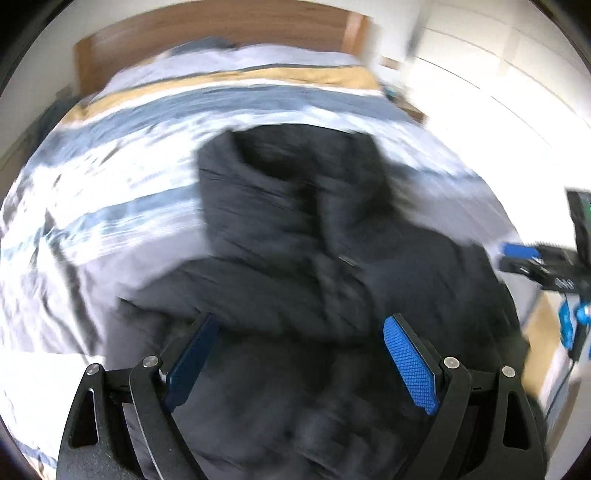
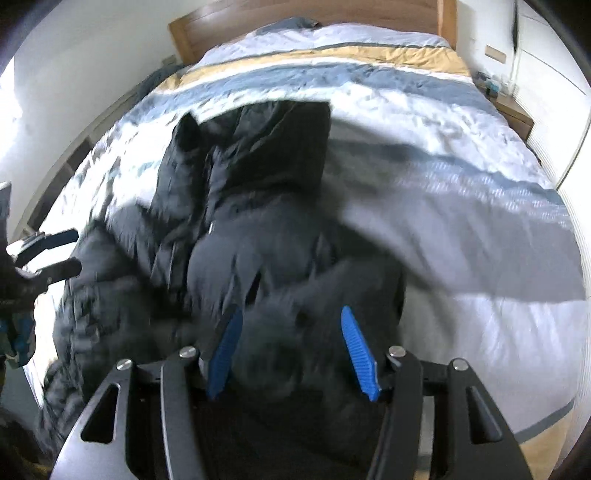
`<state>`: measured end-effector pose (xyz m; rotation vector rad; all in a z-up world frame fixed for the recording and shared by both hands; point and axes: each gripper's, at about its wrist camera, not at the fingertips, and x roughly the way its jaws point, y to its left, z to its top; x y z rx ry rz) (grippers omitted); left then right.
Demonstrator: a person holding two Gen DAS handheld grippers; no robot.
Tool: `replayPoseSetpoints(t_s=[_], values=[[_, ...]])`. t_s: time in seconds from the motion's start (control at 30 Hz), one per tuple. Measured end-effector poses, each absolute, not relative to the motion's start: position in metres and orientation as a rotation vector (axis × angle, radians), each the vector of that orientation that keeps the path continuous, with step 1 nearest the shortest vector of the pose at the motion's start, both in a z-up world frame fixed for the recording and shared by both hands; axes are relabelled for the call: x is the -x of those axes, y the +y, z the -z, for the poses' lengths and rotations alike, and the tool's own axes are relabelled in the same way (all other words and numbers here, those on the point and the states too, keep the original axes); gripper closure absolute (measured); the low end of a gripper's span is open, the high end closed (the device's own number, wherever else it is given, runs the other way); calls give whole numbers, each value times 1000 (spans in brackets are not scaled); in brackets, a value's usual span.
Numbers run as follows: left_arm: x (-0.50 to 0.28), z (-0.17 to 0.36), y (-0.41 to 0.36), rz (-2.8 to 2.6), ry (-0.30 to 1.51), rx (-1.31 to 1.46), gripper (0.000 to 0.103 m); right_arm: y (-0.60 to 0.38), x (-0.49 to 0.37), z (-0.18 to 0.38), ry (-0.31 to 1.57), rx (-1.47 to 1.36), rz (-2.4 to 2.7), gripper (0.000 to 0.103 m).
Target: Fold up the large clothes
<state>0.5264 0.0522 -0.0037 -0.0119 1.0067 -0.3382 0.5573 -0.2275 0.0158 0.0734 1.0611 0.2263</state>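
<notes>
A large black padded jacket (image 1: 295,229) lies spread on the bed, blurred by motion. It also shows in the right wrist view (image 2: 251,229). My left gripper (image 1: 299,325) is open just above the jacket's near part, blue pads (image 1: 410,365) wide apart, nothing between them. My right gripper (image 2: 290,317) is open over the jacket's near edge, with nothing held. The right gripper also appears at the right edge of the left wrist view (image 1: 524,258), and the left gripper at the left edge of the right wrist view (image 2: 59,251).
The bed has a white, blue-grey and yellow striped duvet (image 2: 443,155) and a wooden headboard (image 2: 303,11). White wardrobe doors (image 2: 554,92) stand to the right, with a wooden bedside table (image 2: 513,110) beside the bed.
</notes>
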Motion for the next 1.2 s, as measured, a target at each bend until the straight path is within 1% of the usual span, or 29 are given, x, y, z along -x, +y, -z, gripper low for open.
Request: replayPoseSetpoints(t_s=[0.03, 0.07, 0.2, 0.4, 0.53, 0.67, 0.73, 0.8, 0.87, 0.93, 0.97, 1.0, 1.03, 1.07, 1.1, 1.13, 1.17, 1.2], values=[[-539, 5, 63, 317, 1017, 37, 12, -231, -572, -18, 1047, -87, -216, 34], [-556, 6, 76, 293, 1028, 65, 12, -235, -584, -20, 1036, -109, -212, 34], [-622, 23, 111, 217, 1053, 167, 12, -245, -651, -4, 1016, -235, -222, 33], [-702, 74, 135, 191, 1047, 392, 12, -253, -740, 53, 1002, -435, -275, 33], [-735, 100, 128, 233, 1039, 509, 14, -250, -771, 75, 994, -482, -324, 33], [-762, 108, 107, 285, 1048, 519, 15, -243, -797, 84, 984, -502, -379, 33], [-774, 111, 96, 304, 1059, 516, 19, -240, -809, 89, 984, -509, -395, 33], [-779, 114, 92, 320, 1062, 532, 21, -235, -818, 92, 983, -517, -411, 33], [-784, 119, 89, 329, 1066, 556, 24, -231, -827, 97, 990, -518, -418, 33], [-788, 127, 88, 328, 1079, 570, 32, -226, -835, 102, 1007, -504, -422, 34], [-789, 129, 88, 325, 1082, 574, 33, -223, -838, 105, 1019, -485, -415, 34], [-788, 131, 89, 322, 1084, 579, 38, -221, -841, 108, 1026, -474, -411, 36], [-789, 133, 89, 319, 1089, 584, 45, -219, -844, 110, 1035, -472, -411, 42], [-790, 134, 89, 318, 1090, 587, 49, -218, -846, 112, 1038, -473, -410, 48], [-790, 133, 89, 316, 1091, 587, 58, -217, -847, 112, 1039, -463, -402, 50], [-789, 132, 88, 312, 1093, 578, 67, -215, -848, 111, 1038, -451, -396, 57], [-789, 131, 87, 310, 1094, 568, 72, -214, -848, 110, 1037, -442, -391, 65], [-788, 129, 85, 307, 1093, 551, 80, -213, -848, 108, 1034, -434, -390, 69]])
